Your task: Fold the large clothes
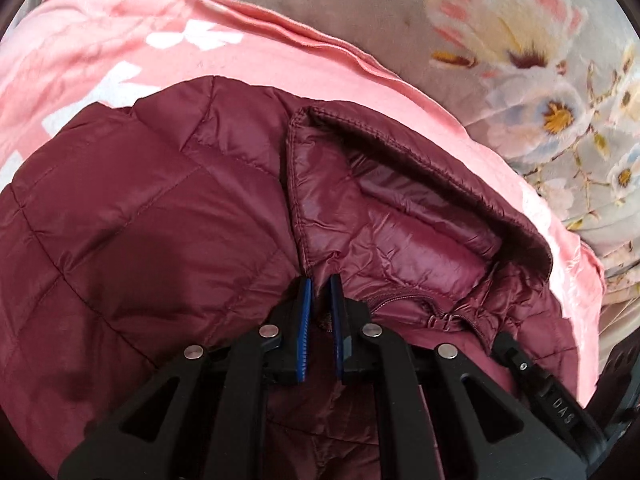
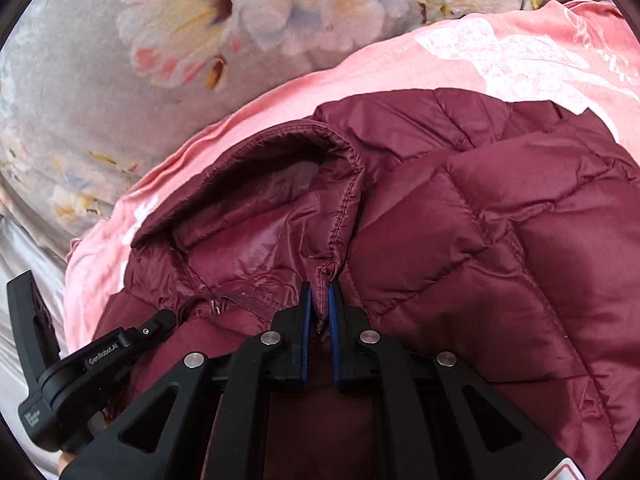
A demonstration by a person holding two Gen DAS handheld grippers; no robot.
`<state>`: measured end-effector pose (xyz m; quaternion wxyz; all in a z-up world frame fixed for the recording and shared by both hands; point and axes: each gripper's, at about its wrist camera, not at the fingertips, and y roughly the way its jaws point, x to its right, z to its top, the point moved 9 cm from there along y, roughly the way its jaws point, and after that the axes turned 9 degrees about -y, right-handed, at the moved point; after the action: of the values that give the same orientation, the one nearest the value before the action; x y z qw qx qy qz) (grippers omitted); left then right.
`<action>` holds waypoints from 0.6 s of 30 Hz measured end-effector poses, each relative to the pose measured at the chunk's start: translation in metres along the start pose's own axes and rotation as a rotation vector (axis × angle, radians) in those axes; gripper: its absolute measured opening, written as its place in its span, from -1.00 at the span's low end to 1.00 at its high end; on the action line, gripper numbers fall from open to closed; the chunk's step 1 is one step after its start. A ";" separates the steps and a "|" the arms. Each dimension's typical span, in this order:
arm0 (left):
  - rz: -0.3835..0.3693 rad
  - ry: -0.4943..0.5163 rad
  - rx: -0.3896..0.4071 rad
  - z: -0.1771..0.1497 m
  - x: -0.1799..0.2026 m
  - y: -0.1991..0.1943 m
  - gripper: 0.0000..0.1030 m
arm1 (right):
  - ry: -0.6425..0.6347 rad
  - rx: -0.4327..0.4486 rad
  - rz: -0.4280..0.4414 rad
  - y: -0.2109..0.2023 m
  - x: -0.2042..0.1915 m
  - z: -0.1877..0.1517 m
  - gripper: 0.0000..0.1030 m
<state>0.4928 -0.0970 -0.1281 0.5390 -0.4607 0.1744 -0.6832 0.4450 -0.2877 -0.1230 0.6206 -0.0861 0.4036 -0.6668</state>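
Note:
A maroon quilted puffer jacket [image 1: 152, 232] lies on a pink garment [image 1: 100, 68] with white print. Its collar [image 1: 420, 160] stands open toward the far side, zipper just below. My left gripper [image 1: 320, 284] is shut on jacket fabric at the collar's left base. In the right wrist view the same jacket [image 2: 500, 240] fills the right side, and my right gripper [image 2: 320, 288] is shut on a fold of fabric at the collar's [image 2: 280, 152] right base. The left gripper's body [image 2: 80, 380] shows at lower left there.
A grey bedspread with large pink and white flowers [image 1: 520, 40] lies beyond and beside the clothes, and it also shows in the right wrist view [image 2: 180, 40]. The pink garment [image 2: 480, 56] spreads under the jacket. The right gripper's body [image 1: 560, 400] shows at the lower right.

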 end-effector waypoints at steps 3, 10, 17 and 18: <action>0.009 0.018 0.014 -0.002 0.001 0.003 -0.83 | -0.003 -0.012 -0.004 0.004 -0.001 0.002 -0.91; -0.057 -0.015 0.049 0.007 -0.005 -0.029 -0.82 | 0.021 0.103 0.048 -0.049 0.003 0.008 -0.62; -0.099 -0.005 0.190 0.081 0.028 -0.085 -0.83 | 0.001 0.235 0.031 -0.079 -0.006 0.085 -0.68; -0.087 0.007 0.205 0.090 0.034 -0.085 -0.83 | -0.009 0.237 0.028 -0.074 -0.009 0.097 -0.68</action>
<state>0.5174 -0.0740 -0.0046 0.5526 -0.4081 0.0855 -0.7217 0.4504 -0.3280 -0.0080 0.6375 -0.0095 0.3203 -0.7007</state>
